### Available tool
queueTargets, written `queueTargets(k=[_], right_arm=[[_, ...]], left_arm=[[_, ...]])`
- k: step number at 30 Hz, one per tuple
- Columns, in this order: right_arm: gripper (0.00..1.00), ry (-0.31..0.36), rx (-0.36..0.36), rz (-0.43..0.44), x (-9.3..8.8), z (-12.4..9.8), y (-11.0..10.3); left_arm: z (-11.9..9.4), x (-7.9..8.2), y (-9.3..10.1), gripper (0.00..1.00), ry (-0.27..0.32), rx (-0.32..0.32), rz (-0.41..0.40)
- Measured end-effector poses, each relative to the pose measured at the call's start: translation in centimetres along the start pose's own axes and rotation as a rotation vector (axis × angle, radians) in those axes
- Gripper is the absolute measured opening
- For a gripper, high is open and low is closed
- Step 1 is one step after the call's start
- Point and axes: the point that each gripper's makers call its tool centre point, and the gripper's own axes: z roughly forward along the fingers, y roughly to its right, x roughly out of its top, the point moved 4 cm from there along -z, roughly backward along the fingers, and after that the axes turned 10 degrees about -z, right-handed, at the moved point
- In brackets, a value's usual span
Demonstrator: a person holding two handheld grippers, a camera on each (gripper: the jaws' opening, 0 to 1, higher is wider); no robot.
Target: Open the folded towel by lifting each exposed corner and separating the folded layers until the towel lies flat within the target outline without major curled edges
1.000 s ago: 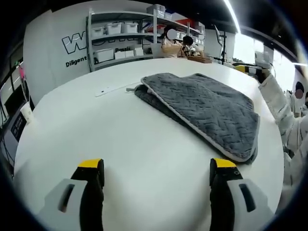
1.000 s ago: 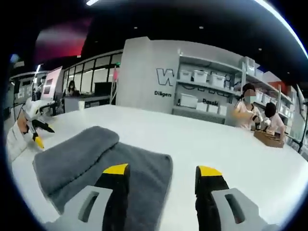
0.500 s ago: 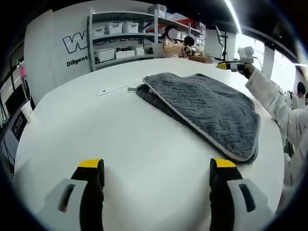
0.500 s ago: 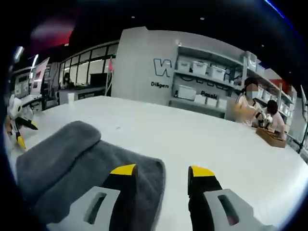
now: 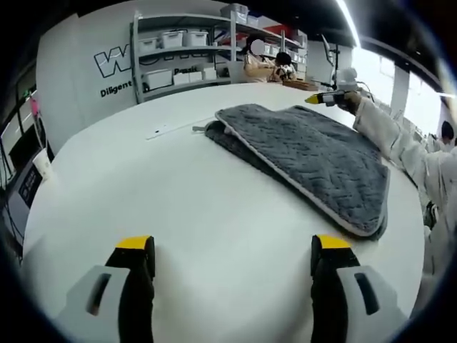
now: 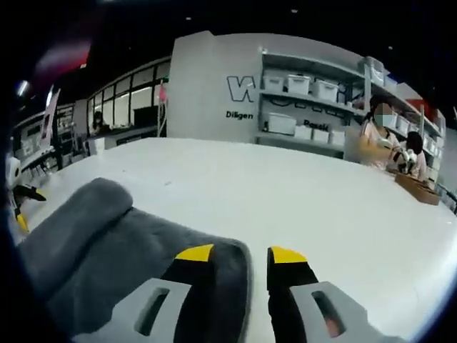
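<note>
A round white table (image 5: 143, 186) carries a grey folded towel (image 5: 314, 161), lying on its far right part in the left gripper view. The left gripper (image 5: 232, 250) hovers above bare tabletop, jaws wide apart and empty. The right gripper (image 6: 239, 254), jaws narrowly parted, straddles the towel's corner edge (image 6: 243, 264) without clamping it.

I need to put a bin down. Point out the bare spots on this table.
Bare white table lies between the left gripper and the folded grey towel, and again beyond the towel's edge toward the shelving. The crowded area is at the towel, where the right gripper hovers at its corner.
</note>
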Motion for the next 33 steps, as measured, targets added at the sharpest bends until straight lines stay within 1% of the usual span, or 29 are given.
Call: queueTargets(k=[2,7,12,14,17,19,21,23,26,28,33], right_arm=[[0.18,-0.007,-0.001,0.002,0.0,0.3,0.0],[0.18,-0.041,0.006,-0.025,-0.4,1.2,-0.3],[0.14,-0.071,-0.011,-0.042,-0.9,1.7,0.4],[0.13,-0.071,-0.014,-0.034,-1.0,1.8,0.4],[0.13,-0.069,0.006,-0.026,-1.3,2.0,-0.1],[0.09,-0.074,0.011,-0.029,-1.5,2.2,-0.2],[0.0,-0.082,-0.001,-0.061,-1.7,2.3,0.0],[0.0,-0.078,-0.007,-0.076,-1.7,2.4,0.2],[0.0,-0.078,0.01,-0.046,-2.0,2.4,0.2],[0.0,-0.083,0.008,-0.045,-2.1,2.4,0.3],[0.0,-0.1,0.001,-0.088,-2.4,2.5,0.1]], left_arm=[[0.0,0.0,0.0,0.89,0.001,0.002,-0.001],[-0.2,0.1,0.1,0.9,0.003,0.004,0.006],[-0.4,0.2,0.3,0.91,0.013,-0.005,0.014],[-0.4,0.4,0.5,0.91,0.025,-0.024,0.006],[-0.5,0.6,0.9,0.91,0.041,-0.044,0.002],[-0.4,0.6,0.9,0.91,0.037,-0.039,0.009],[-0.4,0.5,0.9,0.91,0.033,-0.037,0.009],[-0.4,0.5,0.9,0.9,0.035,-0.038,0.005],[-0.3,0.5,0.8,0.9,0.03,-0.031,0.007],[-0.3,0.5,0.8,0.9,0.029,-0.031,0.008],[-0.2,0.4,0.8,0.9,0.024,-0.028,0.008]])
